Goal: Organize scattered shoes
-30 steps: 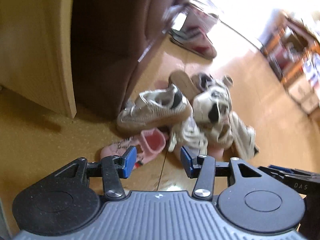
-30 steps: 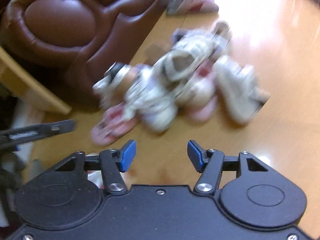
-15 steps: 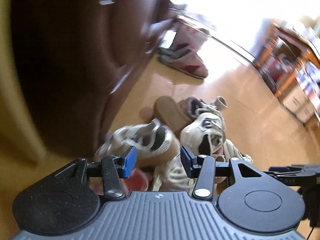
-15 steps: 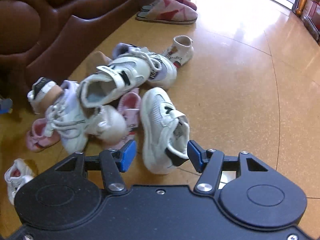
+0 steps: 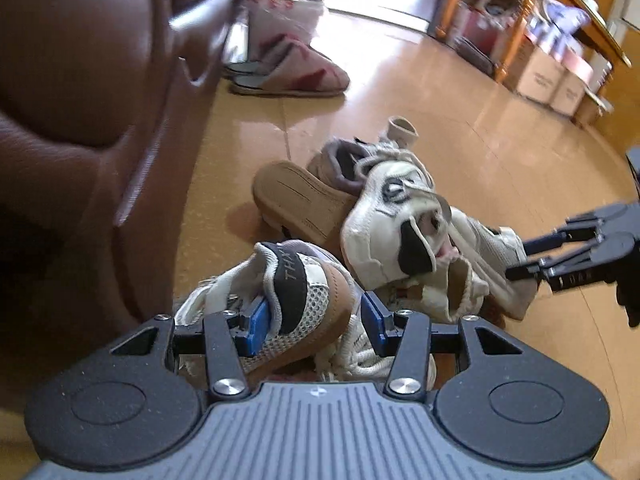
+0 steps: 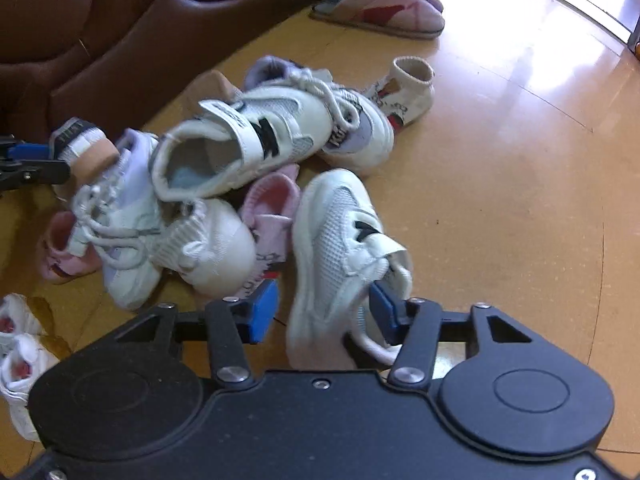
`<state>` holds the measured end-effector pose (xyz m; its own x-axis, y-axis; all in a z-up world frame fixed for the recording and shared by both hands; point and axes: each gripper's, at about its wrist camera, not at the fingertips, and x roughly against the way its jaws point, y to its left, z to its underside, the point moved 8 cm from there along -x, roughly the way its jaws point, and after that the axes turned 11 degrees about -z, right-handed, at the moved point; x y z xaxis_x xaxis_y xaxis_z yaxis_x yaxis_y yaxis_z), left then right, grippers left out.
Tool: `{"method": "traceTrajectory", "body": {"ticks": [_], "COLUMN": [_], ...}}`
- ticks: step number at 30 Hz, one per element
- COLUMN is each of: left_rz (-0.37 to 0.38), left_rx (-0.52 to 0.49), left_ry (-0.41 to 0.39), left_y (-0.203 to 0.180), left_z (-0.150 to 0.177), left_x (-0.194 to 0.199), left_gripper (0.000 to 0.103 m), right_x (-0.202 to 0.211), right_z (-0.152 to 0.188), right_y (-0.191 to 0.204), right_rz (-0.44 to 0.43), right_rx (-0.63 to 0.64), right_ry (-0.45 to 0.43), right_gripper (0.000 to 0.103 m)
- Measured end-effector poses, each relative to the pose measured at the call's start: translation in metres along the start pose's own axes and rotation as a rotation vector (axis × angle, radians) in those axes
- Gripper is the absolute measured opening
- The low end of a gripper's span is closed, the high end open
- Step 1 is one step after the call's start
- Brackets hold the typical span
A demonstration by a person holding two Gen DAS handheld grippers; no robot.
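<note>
The left gripper (image 5: 310, 322) straddles the tan-heeled sneaker (image 5: 304, 292), fingers apart; the right gripper (image 6: 322, 312), closing around the white mesh sneaker (image 6: 336, 248), grips nothing yet; tangled laces at ten o'clock could drag neighbours along.

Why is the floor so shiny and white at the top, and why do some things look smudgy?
Right wrist view: window light glares white off the floor. Left wrist view: the same glare behind the slippers; the brown sofa and the table at the edges look smeared, while the tan-heeled sneaker stays fairly sharp.
</note>
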<state>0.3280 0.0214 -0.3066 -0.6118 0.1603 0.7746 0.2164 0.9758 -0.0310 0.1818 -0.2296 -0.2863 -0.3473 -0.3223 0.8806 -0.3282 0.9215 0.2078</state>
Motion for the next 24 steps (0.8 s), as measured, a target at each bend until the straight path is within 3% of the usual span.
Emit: {"method": "traceTrajectory", "body": {"ticks": [2,4,6,14,19,24], "left_rz": [0.014,0.032,0.073,0.081,0.096,0.104], "left_rx": [-0.004,-0.005,0.011,-0.001,0.098,0.189], "left_ry": [0.001,0.003,0.007,-0.017,-0.041,-0.086], "left_y": [0.003,0.007,0.010,0.006,0.009,0.009], "left_z": [-0.001,-0.002,-0.002,-0.001,-0.003,-0.016], "left_x": [-0.003,-0.005,-0.004,-0.012,0.000,0.032], "left_gripper": [0.042,0.033,0.030,0.030,0.009,0.008], "right_x": [-0.004,-0.008,-0.012,-0.033,-0.033,-0.010], "right_z": [0.001,0.002,0.002,0.004,0.006,-0.001], "right_y": [-0.003,-0.005,0.002,0.010,0.011,0.006], "right_rz": [-0.019,-0.045,-0.086,-0.097,-0.071,-0.051], "right_rx": [-0.030,-0.054,-0.052,-0.062,-0.085,-0.147], "right_ry": [0.000,0.004,0.008,0.015,0.017,-0.050], "right_gripper": [0.041,0.019,0.017,0.017,0.008,0.008]}}
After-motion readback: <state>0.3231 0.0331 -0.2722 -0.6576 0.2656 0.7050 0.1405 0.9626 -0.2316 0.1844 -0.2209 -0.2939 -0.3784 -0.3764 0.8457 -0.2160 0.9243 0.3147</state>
